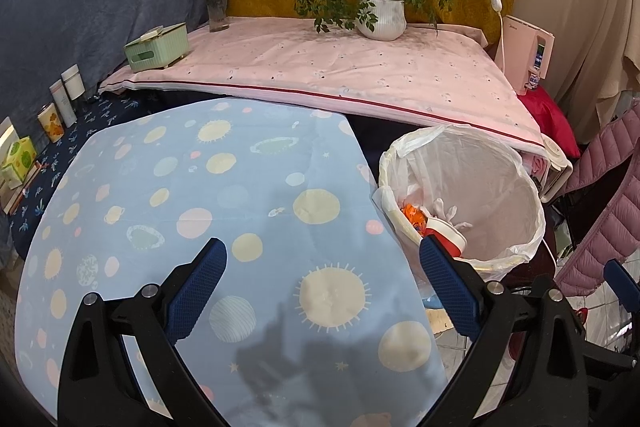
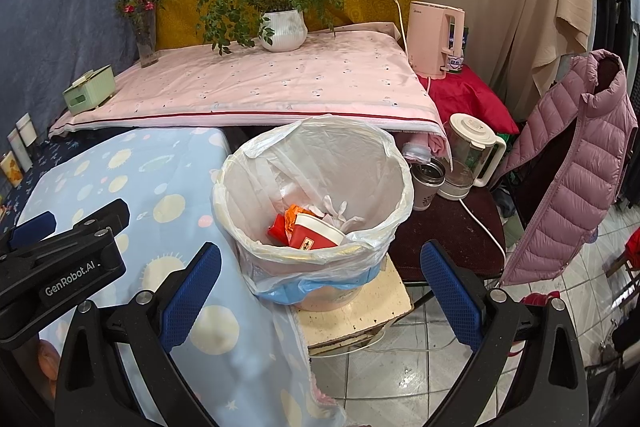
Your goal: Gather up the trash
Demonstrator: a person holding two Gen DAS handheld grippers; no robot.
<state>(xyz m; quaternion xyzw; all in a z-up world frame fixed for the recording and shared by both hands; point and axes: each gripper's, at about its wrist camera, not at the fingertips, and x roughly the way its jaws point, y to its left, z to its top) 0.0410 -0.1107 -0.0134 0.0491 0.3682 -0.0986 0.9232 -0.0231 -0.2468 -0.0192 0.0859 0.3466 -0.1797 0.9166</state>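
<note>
Flanking the bin (image 2: 316, 195) stand a kettle (image 2: 474, 155) and blue-clothed table (image 2: 132, 187).

a lived-in home room, shown by cloth-draped tables: a pale blue tablecloth with sun and planet prints (image 1: 240, 207) under the jaws and a pink sheet-covered table (image 2: 260, 87) beyond them. past the jaws stand a white ribbed pot with a leafy green plant (image 2: 282, 29) and a pink electric kettle (image 2: 434, 39); a mauve quilted jacket (image 2: 568, 163) hangs to their right over tiled floor.

The bin's (image 2: 312, 187) liner hides deeper trash (image 2: 316, 231) (labels unreadable).
</note>
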